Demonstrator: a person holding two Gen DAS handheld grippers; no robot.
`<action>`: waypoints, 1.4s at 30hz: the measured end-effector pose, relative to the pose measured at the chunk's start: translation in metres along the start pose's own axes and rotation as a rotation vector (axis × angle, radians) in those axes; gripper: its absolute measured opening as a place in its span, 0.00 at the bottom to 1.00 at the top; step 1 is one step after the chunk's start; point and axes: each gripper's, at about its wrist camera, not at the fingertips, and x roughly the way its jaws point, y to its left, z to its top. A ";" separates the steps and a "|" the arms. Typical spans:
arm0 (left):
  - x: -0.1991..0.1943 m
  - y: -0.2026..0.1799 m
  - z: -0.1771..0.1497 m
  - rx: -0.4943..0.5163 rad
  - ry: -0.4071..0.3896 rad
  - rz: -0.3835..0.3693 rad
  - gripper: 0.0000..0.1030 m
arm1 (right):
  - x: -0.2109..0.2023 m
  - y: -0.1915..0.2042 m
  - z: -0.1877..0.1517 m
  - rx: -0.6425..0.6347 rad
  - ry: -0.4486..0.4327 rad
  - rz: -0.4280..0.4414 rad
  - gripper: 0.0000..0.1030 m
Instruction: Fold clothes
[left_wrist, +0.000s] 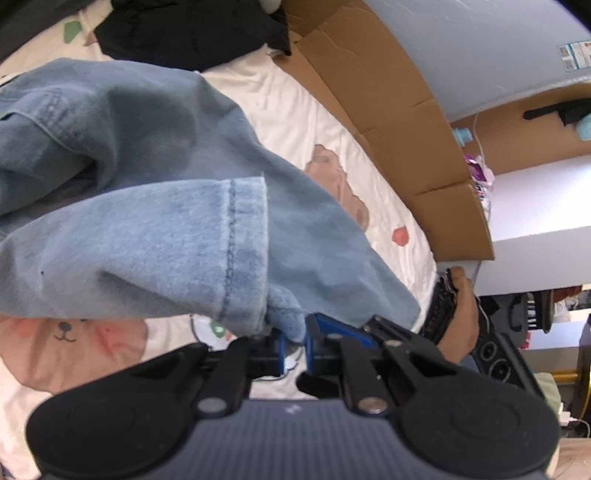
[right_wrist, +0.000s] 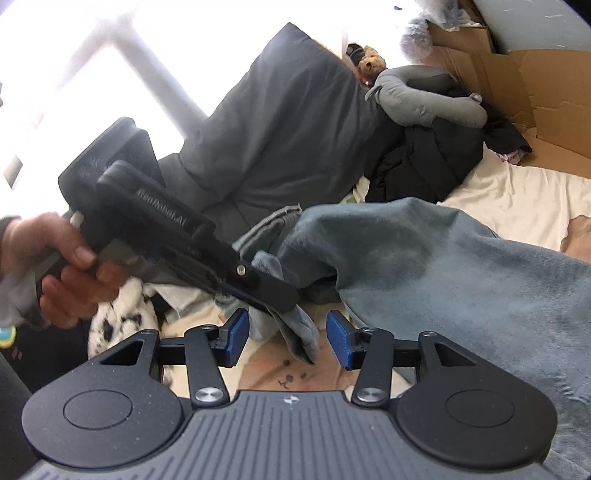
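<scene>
Your left gripper (left_wrist: 294, 338) pinches the jeans (left_wrist: 155, 206) at a hem corner; your right gripper (right_wrist: 288, 338) stands spread, pads touching nothing.

Left jaws are pressed together on a bunched bit of denim, the leg draping up and away over the printed bedsheet (left_wrist: 325, 122). Between the right gripper's blue pads (right_wrist: 338, 334) hangs that same pinched corner, untouched. Your left hand (right_wrist: 70, 266) grips its handle just beyond. The jeans lie across the bed, with a grey pillow (right_wrist: 288, 122), dark clothes (right_wrist: 424, 166) and cardboard (left_wrist: 399, 122) further back.
</scene>
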 end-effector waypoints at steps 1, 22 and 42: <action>0.003 -0.004 0.000 0.006 0.008 -0.022 0.09 | 0.000 0.000 0.001 0.010 -0.002 0.011 0.52; 0.004 0.038 -0.004 -0.051 -0.063 0.083 0.29 | 0.030 -0.048 -0.039 0.075 0.103 -0.181 0.54; -0.018 0.165 -0.001 -0.276 -0.158 0.326 0.72 | 0.109 -0.106 -0.076 0.183 0.285 -0.222 0.54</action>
